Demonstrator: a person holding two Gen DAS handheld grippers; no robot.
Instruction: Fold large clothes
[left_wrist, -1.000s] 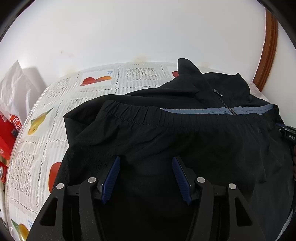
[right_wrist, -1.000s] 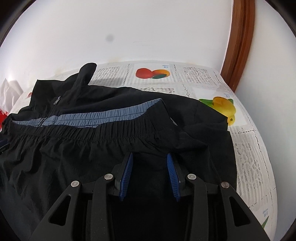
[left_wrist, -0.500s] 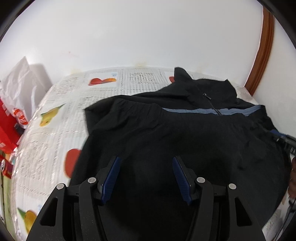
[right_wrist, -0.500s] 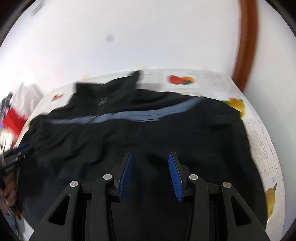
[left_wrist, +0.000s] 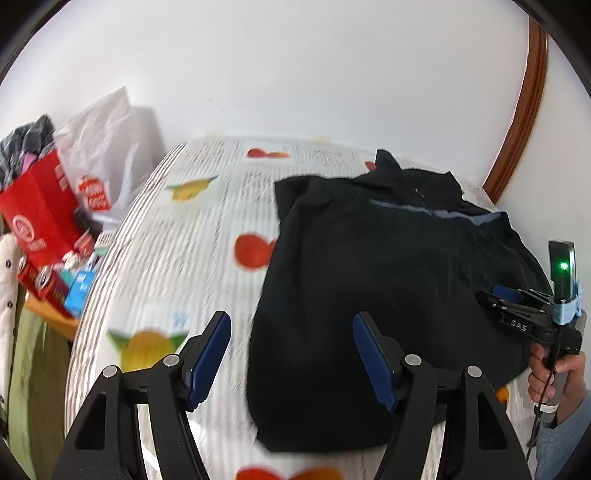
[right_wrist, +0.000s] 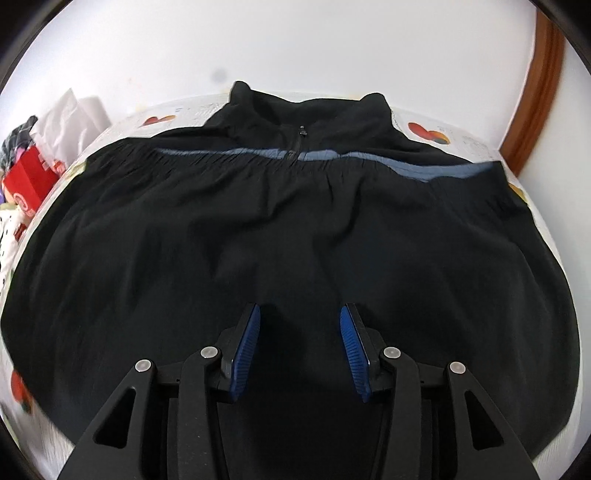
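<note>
Both tongs hold nothing, jaws opening: left tongs (left_wrist: 291, 354) above the jacket's left edge, right tongs (right_wrist: 299, 347) over its middle. One black jacket (right_wrist: 295, 229) lies folded on the fruit-print bench (left_wrist: 192, 229), collar toward the wall, long axis crosswise. Soft, light, probably slippery; grip side edges.

Your black jacket (right_wrist: 295, 229) is thin matt woven cloth, finely creased, with a gathered grey-blue band (right_wrist: 436, 168) just below its collar. It lies on a tablecloth (left_wrist: 177, 258) that looks like smooth printed sheet, faintly shiny. Left of the jacket, the red box (left_wrist: 40, 210) reads as glossy card beside a crinkled white plastic bag (left_wrist: 107, 155); right of it, the wooden trim (left_wrist: 524, 110) looks varnished.
</note>
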